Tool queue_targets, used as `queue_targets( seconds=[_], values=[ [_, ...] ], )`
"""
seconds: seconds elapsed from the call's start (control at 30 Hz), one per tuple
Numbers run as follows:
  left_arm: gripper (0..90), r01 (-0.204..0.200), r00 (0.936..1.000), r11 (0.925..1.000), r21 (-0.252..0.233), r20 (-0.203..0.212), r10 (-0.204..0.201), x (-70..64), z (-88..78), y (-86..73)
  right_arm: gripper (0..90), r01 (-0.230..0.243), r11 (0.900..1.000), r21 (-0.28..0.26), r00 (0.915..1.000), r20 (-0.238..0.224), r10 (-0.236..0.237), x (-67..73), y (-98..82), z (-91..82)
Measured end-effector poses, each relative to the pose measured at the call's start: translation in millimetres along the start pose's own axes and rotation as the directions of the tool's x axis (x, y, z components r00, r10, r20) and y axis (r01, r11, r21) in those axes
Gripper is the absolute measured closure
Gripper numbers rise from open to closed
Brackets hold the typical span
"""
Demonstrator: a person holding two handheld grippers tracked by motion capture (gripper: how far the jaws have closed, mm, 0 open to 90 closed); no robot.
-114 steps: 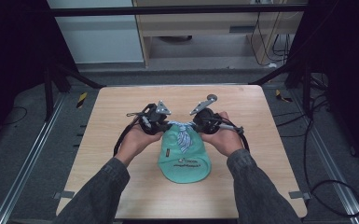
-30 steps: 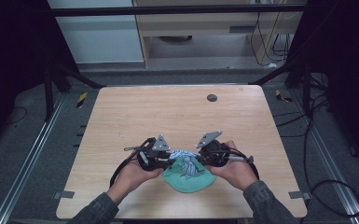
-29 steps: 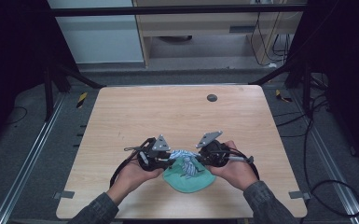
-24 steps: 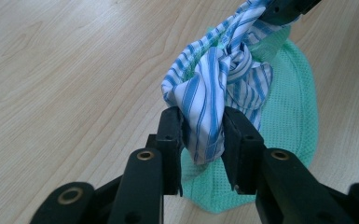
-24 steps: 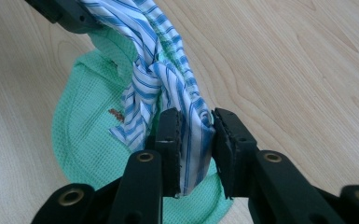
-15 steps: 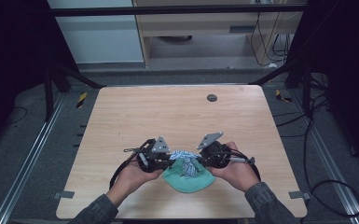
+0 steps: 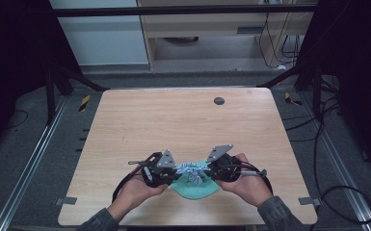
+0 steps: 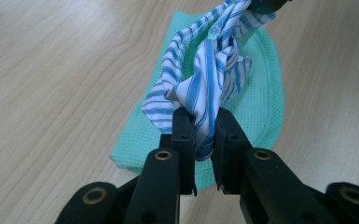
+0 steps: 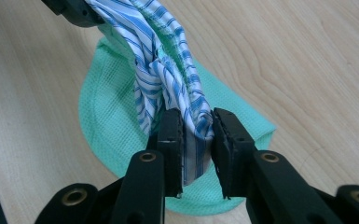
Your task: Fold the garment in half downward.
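Both grippers are working near the front edge of the wooden table (image 7: 183, 120), pretty much facing each other. The left gripper (image 8: 204, 125) has just been closing its jaws, and they're now pinched tight on a bunched end of the blue-and-white striped cloth (image 8: 210, 79). The right gripper (image 9: 196, 128) is clamped on the other end of the same striped cloth (image 9: 163, 70), fabric squeezed between its pads.

So the cloth hangs strung between the two tools, twisted and gathered into a rope-ish bundle. It sits right above a mint green waffle-weave cloth (image 8: 261, 102) that lies flat on the table, folded into a rounded half-moon shape. In the high view the left gripper (image 7: 166, 171) and right gripper (image 7: 211, 169) are close together, with the striped cloth (image 7: 189, 167) between them and the green cloth (image 7: 195, 190) poking out toward the person. There's a small dark round spot (image 7: 218, 100) on the far side of the table, well apart from everything.
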State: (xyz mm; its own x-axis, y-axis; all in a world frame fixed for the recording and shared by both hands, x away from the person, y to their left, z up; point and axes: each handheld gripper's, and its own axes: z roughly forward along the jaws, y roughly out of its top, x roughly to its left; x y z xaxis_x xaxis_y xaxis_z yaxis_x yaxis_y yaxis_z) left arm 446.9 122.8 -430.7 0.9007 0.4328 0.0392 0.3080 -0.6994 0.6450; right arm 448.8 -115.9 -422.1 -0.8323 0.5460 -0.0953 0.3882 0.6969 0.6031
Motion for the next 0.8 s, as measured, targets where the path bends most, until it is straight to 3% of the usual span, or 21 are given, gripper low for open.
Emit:
queue_targets(
  seconds=[0.47, 0.8],
  values=[
    [83.0, 0.018, 0.9988, 0.9996, 0.021, 0.045, -0.019, -4.2, 6.2, -17.1, 74.1, 0.007, 1.000, 0.015, 0.9995, -0.030, -0.007, 10.3, -7.2, 4.5],
    [73.2, 0.013, 0.9983, 0.9993, 0.034, 0.056, -0.015, -12.1, 14.2, -26.9, 70.3, 0.016, 1.000, 0.022, 0.9988, -0.047, -0.015, 17.6, -13.4, 6.8]
  ],
)
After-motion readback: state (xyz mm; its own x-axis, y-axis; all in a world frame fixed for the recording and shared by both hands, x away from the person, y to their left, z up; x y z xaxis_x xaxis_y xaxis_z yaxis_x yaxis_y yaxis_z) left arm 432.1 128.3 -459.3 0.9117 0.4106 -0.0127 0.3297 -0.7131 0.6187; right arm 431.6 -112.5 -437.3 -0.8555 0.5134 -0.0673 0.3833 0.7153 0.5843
